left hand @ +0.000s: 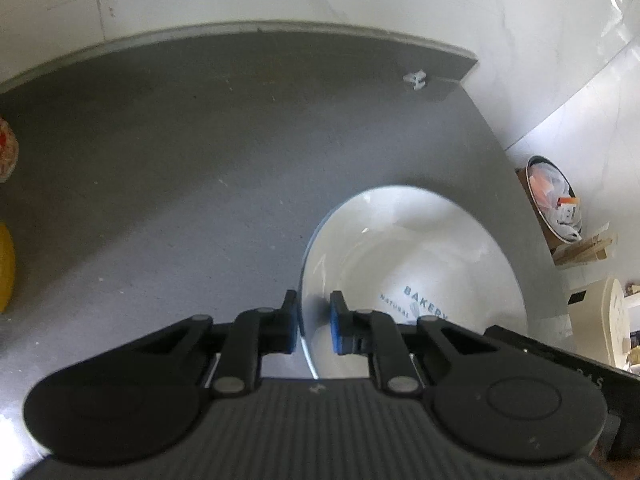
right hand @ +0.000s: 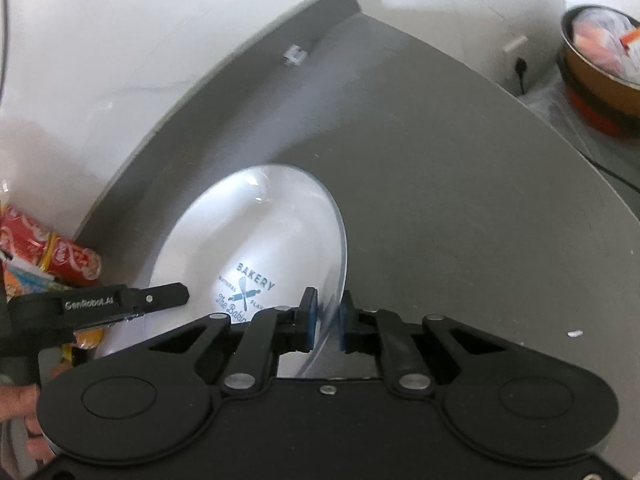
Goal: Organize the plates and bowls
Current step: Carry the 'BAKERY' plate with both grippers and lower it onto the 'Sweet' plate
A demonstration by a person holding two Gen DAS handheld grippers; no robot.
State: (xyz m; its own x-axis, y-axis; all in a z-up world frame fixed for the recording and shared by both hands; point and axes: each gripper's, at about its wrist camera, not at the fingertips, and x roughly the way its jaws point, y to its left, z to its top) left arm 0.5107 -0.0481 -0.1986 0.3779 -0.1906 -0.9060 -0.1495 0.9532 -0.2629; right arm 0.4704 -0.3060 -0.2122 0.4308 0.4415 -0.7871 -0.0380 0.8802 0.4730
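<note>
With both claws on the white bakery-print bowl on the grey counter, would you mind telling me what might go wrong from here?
1. The left claw and right claw each pinch only the thin rim of the glossy white ceramic bowl with the blue bakery print, so it may slip or tip when lifted.
2. They grip opposite sides; uneven motion could twist the bowl loose.
3. The red patterned packet lies close beside the bowl and could get knocked.

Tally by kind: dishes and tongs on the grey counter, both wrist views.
White BAKERY bowl: 1
Tongs: 2, left tongs and right tongs, each gripping the bowl's rim
Total: 3
</note>
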